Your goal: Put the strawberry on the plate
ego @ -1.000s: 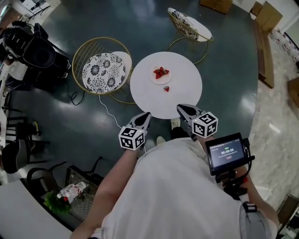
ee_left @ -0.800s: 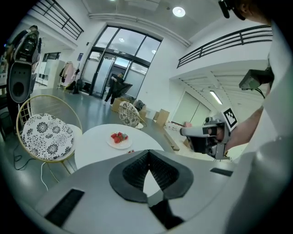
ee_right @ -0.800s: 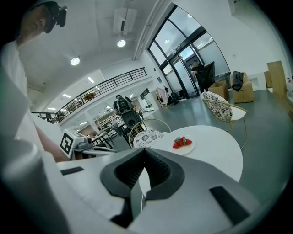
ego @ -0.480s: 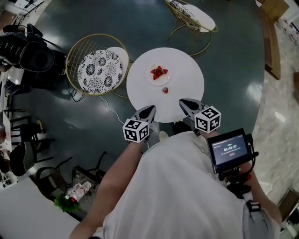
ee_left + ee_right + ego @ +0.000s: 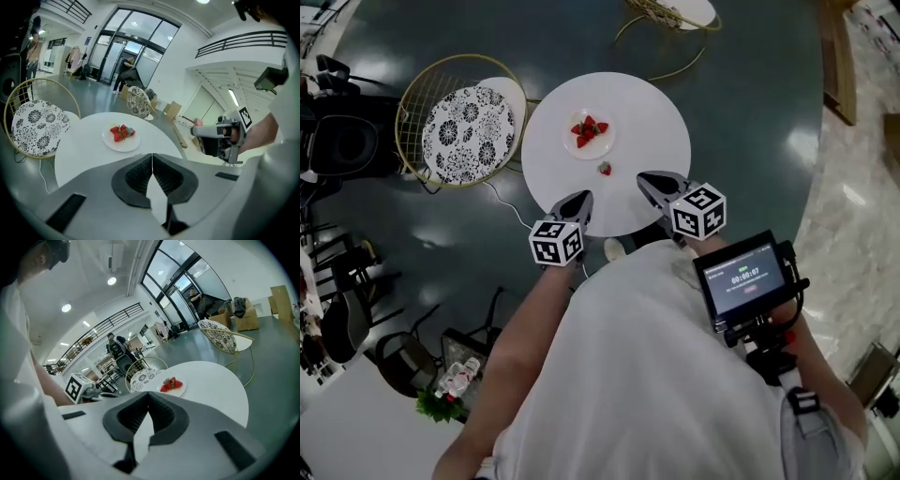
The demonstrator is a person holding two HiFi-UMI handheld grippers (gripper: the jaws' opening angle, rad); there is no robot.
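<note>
A small white plate (image 5: 589,137) with several strawberries on it sits near the middle of a round white table (image 5: 649,120). One lone strawberry (image 5: 605,169) lies on the table just in front of the plate. My left gripper (image 5: 582,198) hangs over the table's near edge, shut and empty. My right gripper (image 5: 643,178) is beside it, also shut and empty, closer to the lone strawberry. The left gripper view shows the plate (image 5: 121,139) beyond the closed left gripper (image 5: 152,156). The right gripper view shows the plate (image 5: 173,386) past the closed right gripper (image 5: 149,396). In both gripper views the lone strawberry is hidden.
A gold wire chair with a patterned cushion (image 5: 467,132) stands left of the table, and a second chair (image 5: 673,11) behind it. A white cable (image 5: 508,204) runs over the dark floor. A small screen (image 5: 742,279) is mounted by my right arm.
The table has shifted up and left in the head view. Both grippers now reach over its near edge, closer to the lone strawberry. Both stay shut.
</note>
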